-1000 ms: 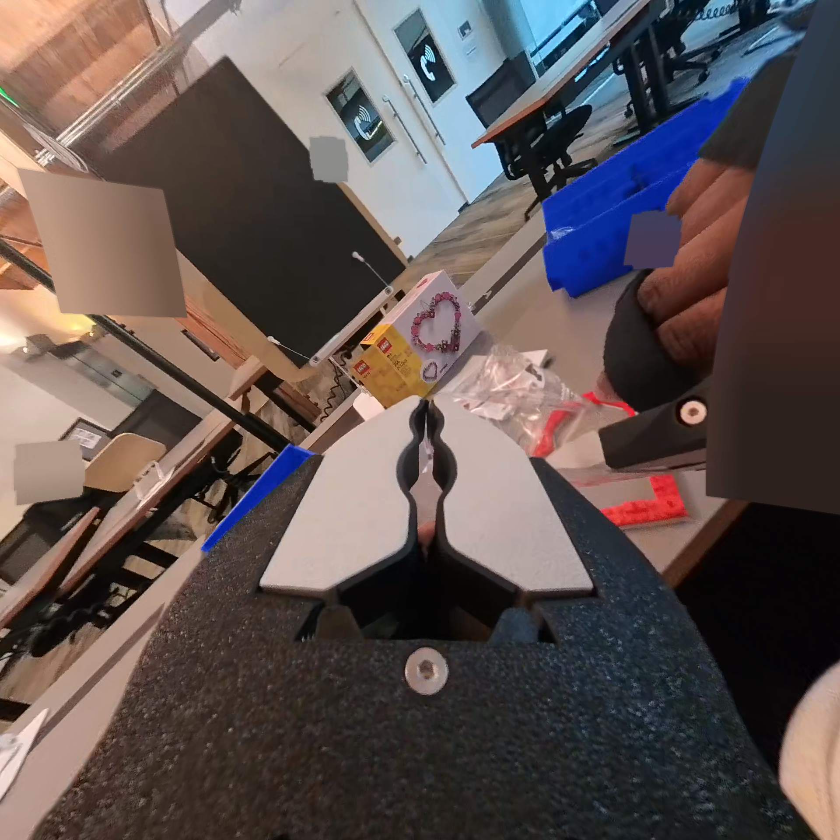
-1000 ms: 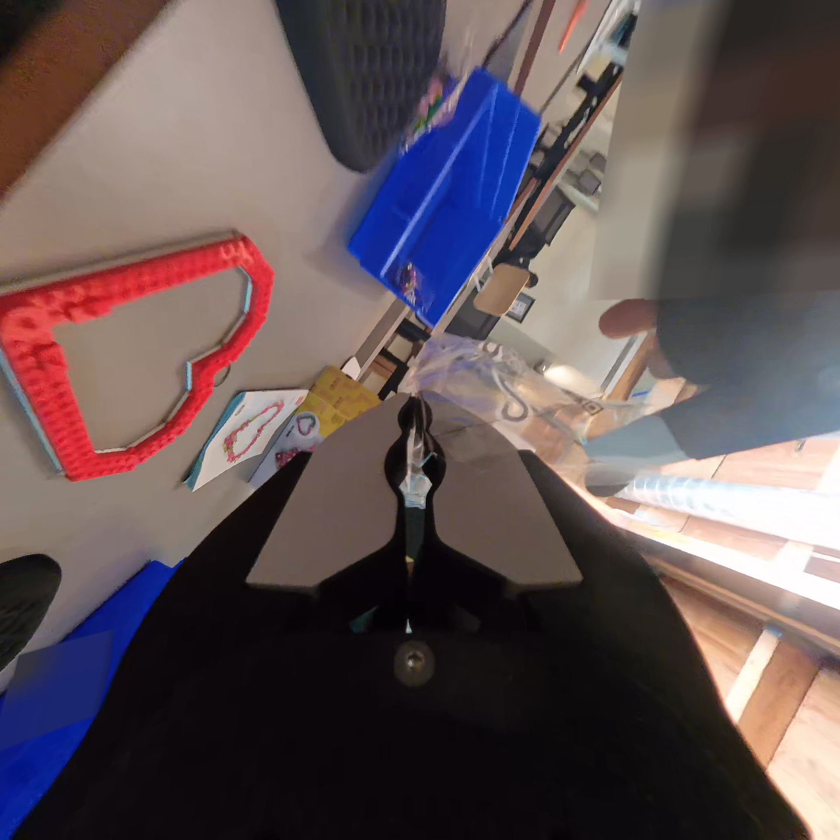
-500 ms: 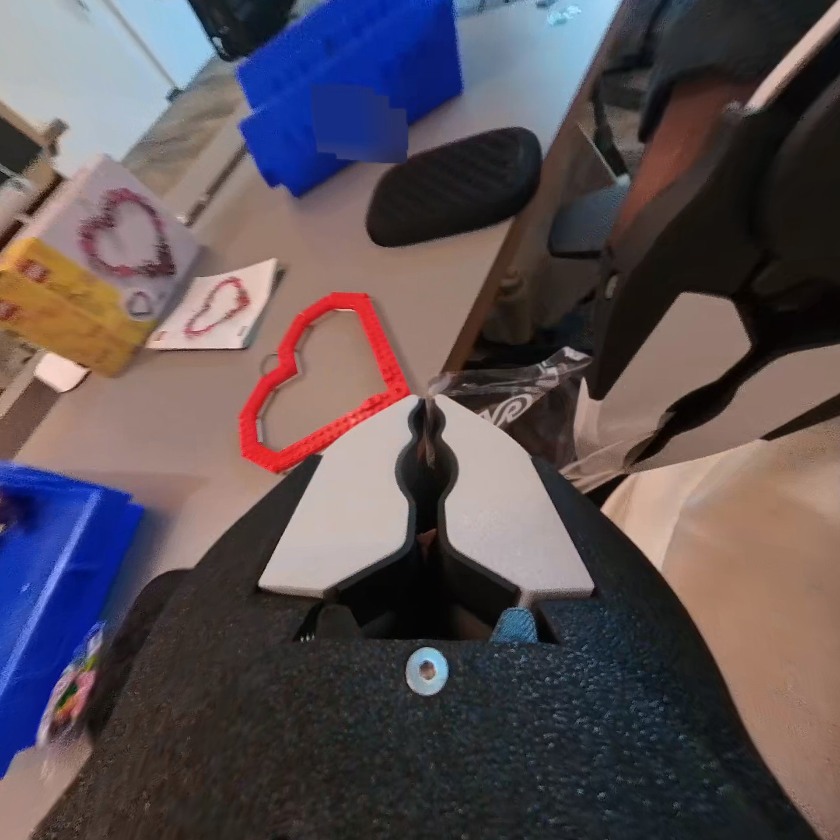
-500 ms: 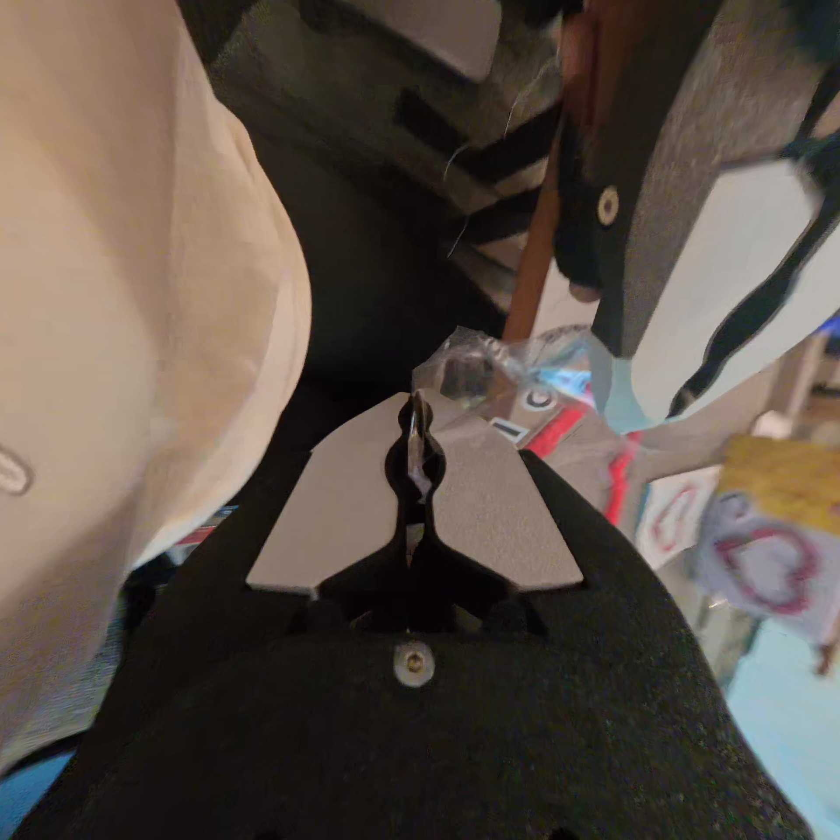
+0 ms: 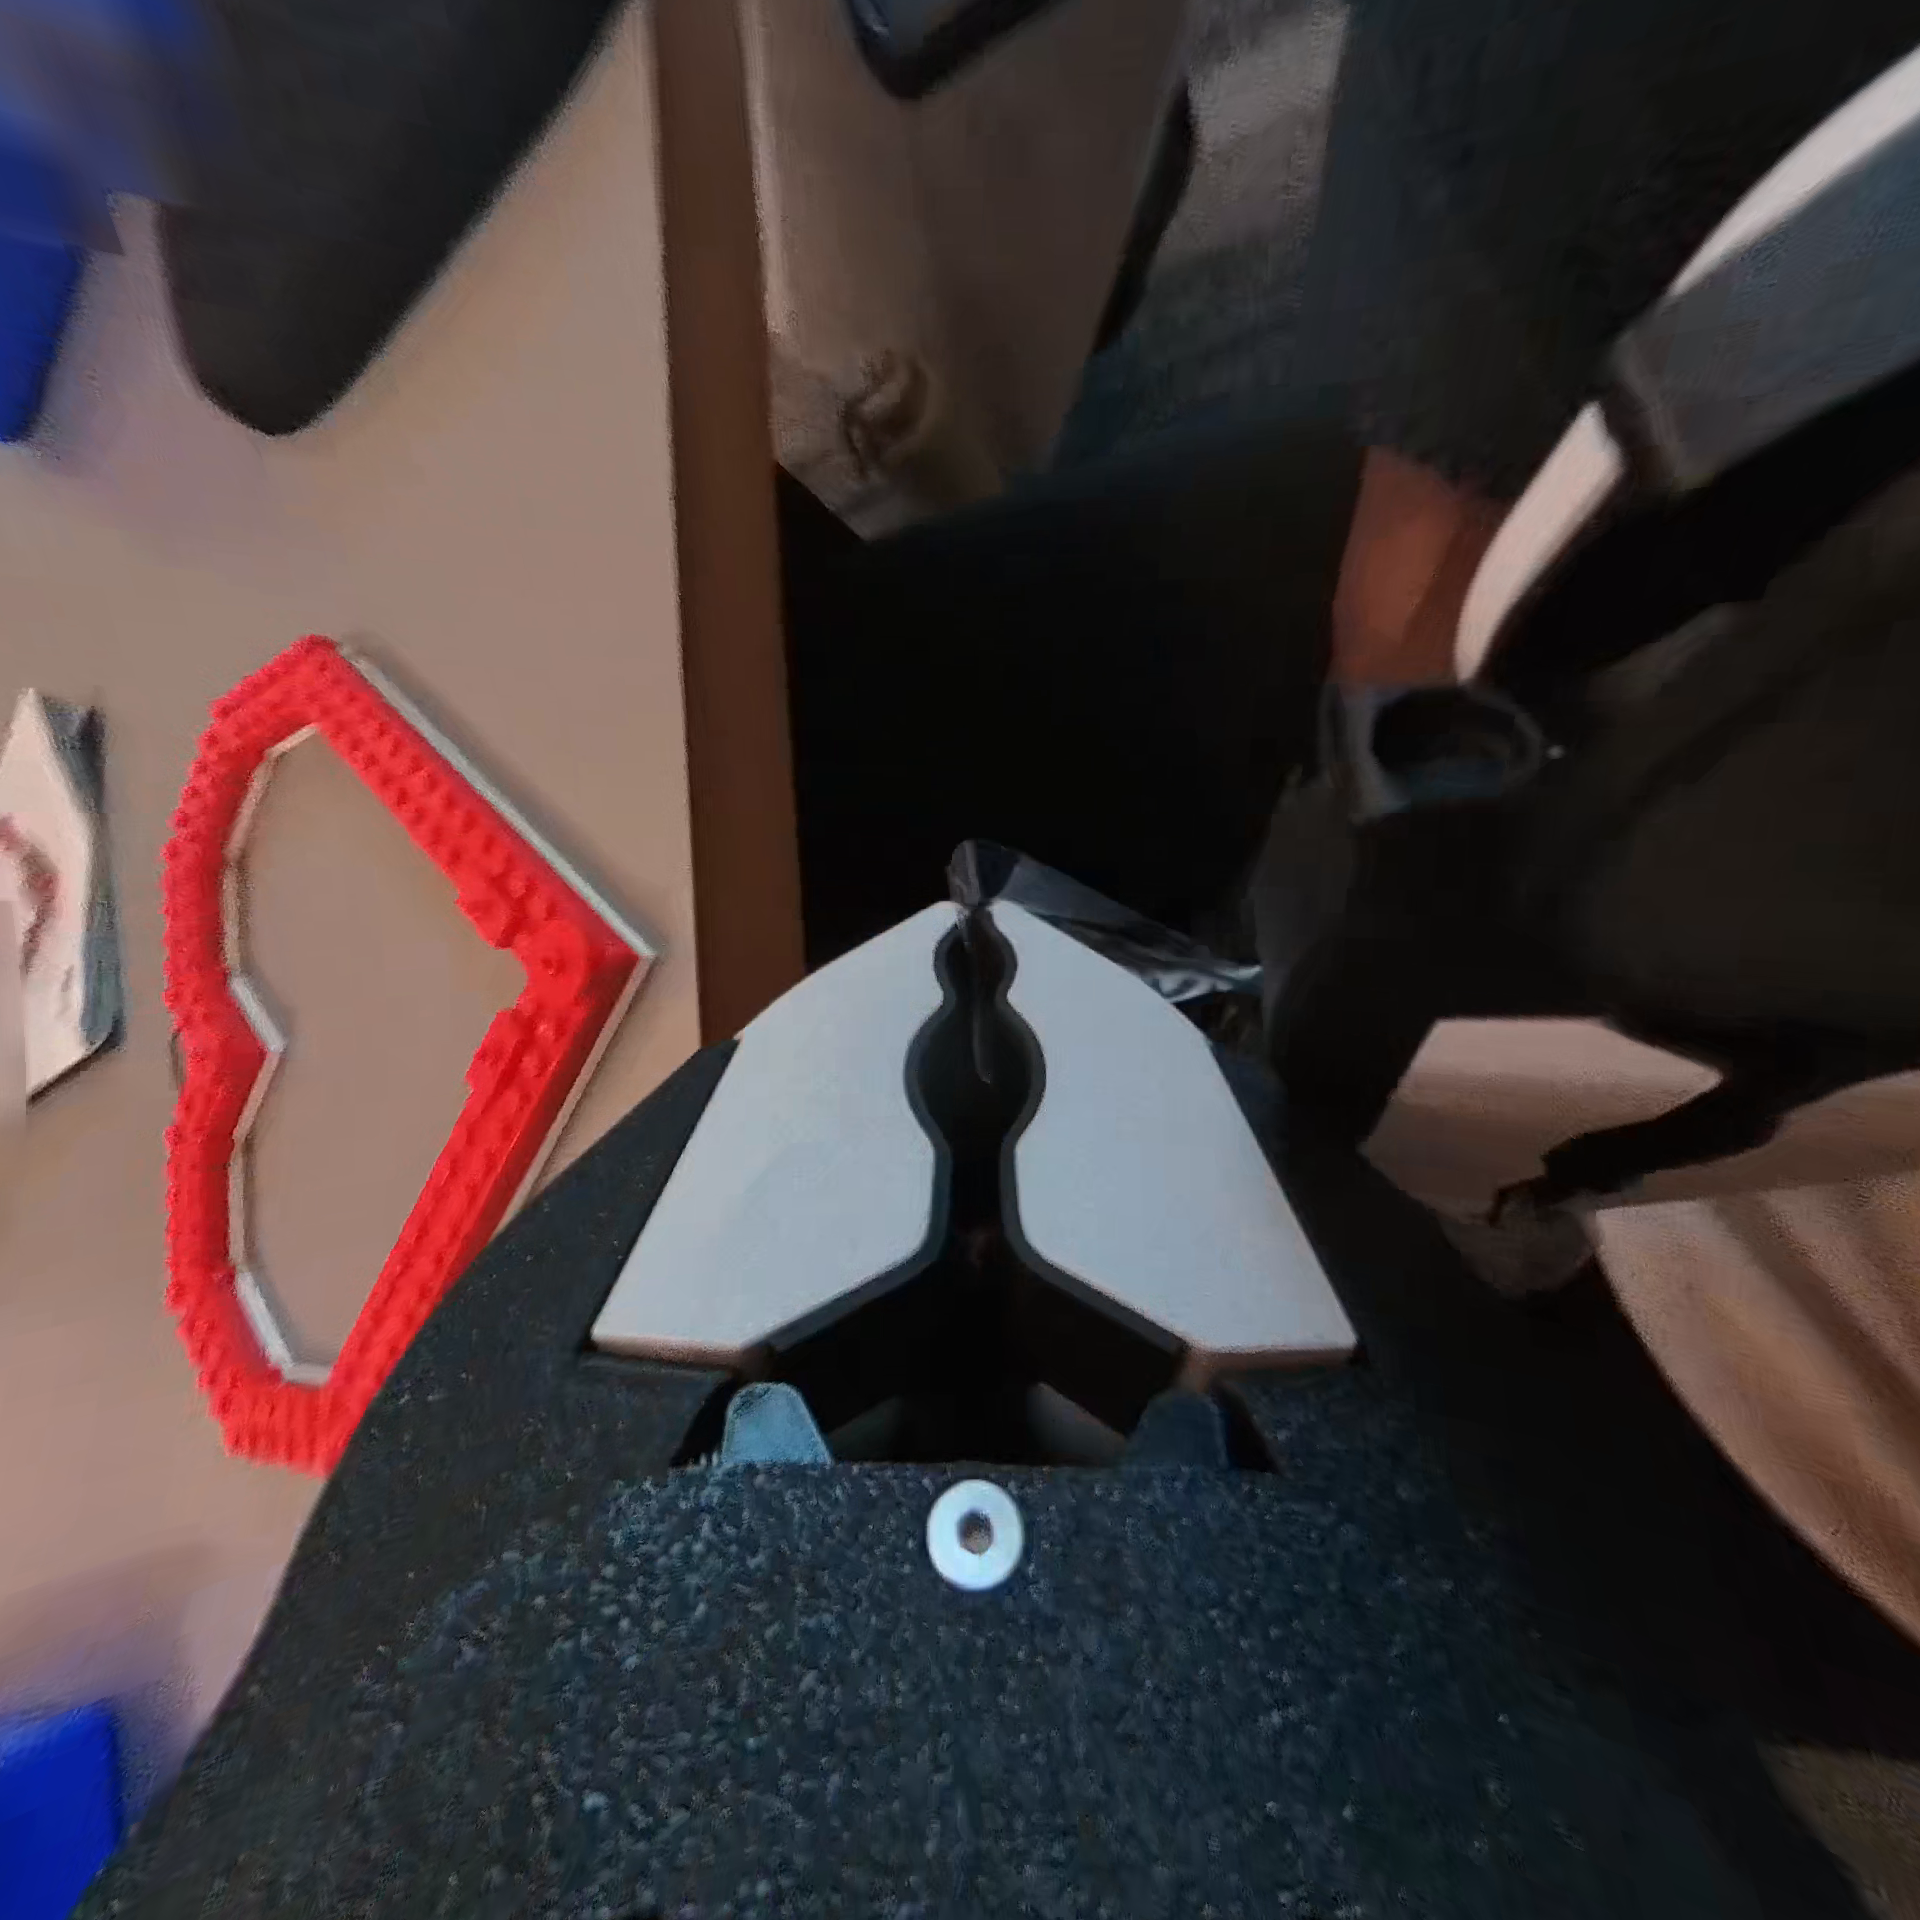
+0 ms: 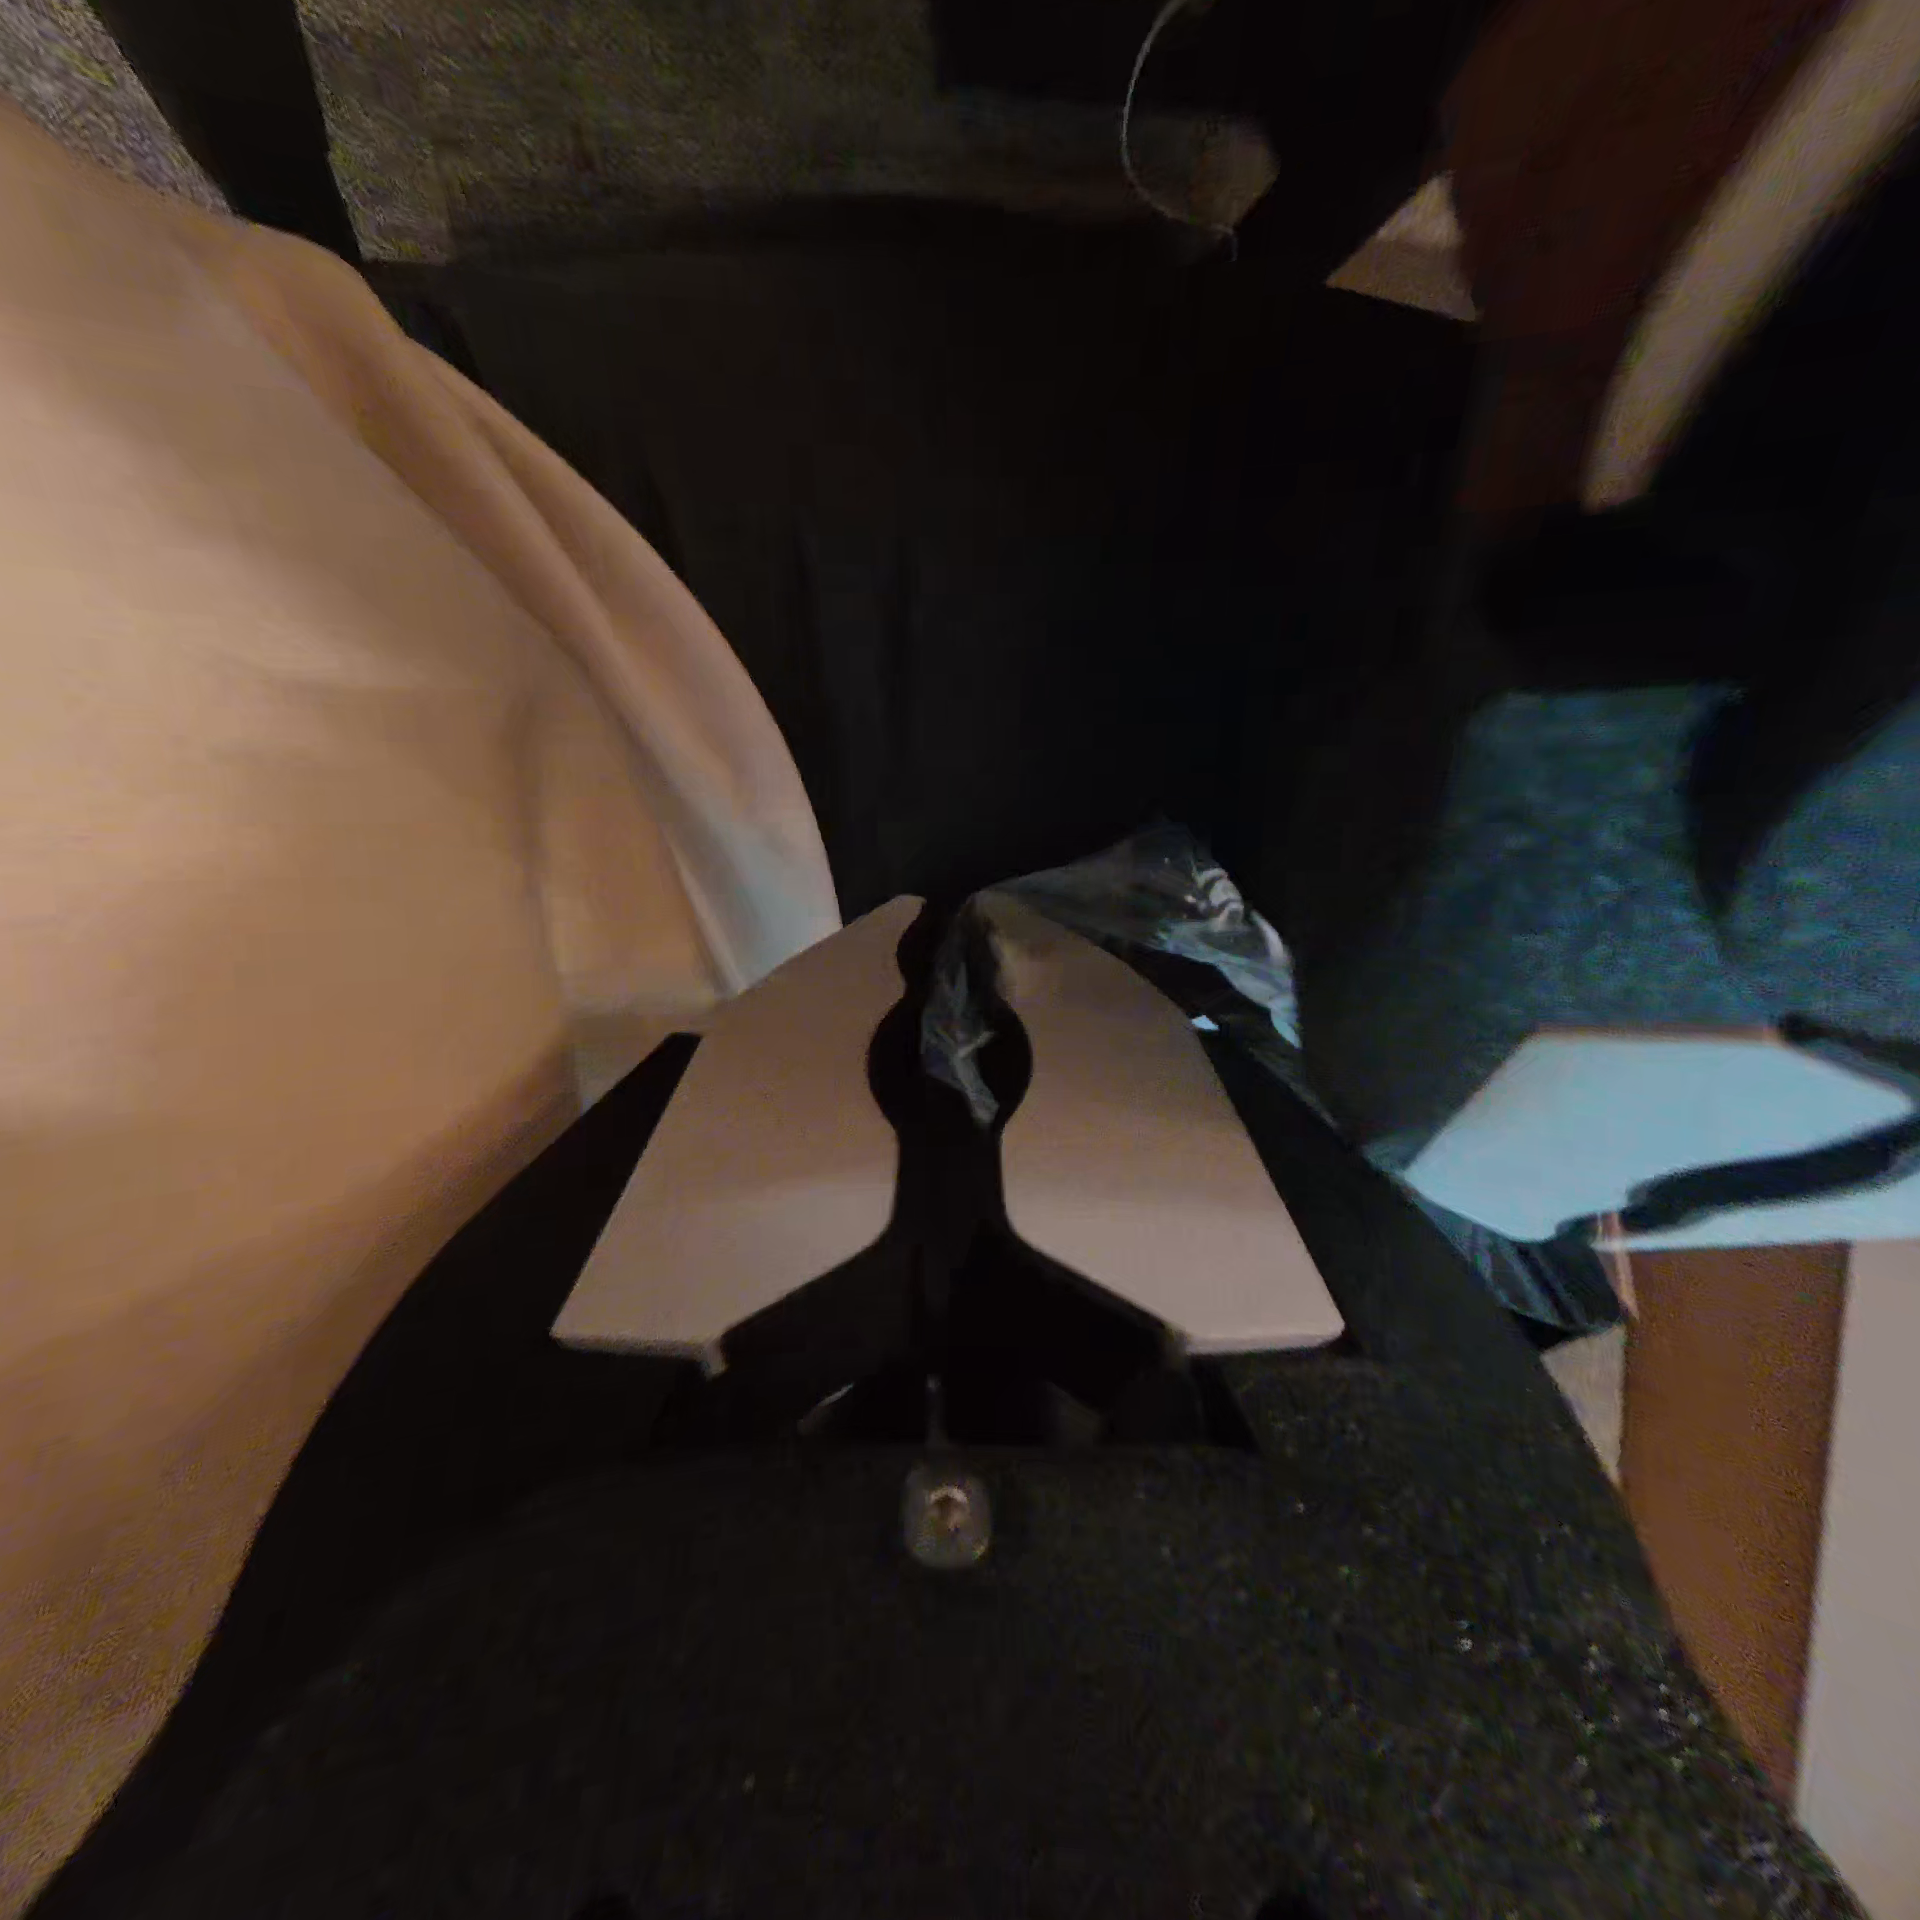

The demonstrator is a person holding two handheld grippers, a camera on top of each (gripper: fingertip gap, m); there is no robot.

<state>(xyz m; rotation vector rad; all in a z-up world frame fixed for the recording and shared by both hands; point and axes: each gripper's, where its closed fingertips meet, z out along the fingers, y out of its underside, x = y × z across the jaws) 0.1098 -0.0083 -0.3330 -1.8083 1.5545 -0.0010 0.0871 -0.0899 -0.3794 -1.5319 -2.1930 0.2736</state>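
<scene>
My left gripper [image 5: 971, 920] is shut on a corner of a clear plastic bag [image 5: 1117, 961] and hangs just past the table's front edge. My right gripper [image 6: 951, 920] is shut on another part of the same bag [image 6: 1195, 925], which bunches between its fingers. The bag spans the short gap between the two grippers. The left gripper shows blurred at the right of the right wrist view [image 6: 1662, 1143]. A red heart-shaped brick frame [image 5: 208, 1039] lies flat on the table [image 5: 468, 540], left of my left gripper.
A white booklet [image 5: 52, 894] lies left of the frame. A black oval object [image 5: 343, 208] and a blue bin [image 5: 31, 260] sit farther back. The table's wooden edge [image 5: 727, 623] runs up the middle. A person's beige clothing [image 6: 312, 831] fills the left of the right wrist view; below is dark.
Both grippers have swung down and back from over the table to its front edge, still holding the bag. The yellow box has left both views; the heart frame now sits closer, at the left.
</scene>
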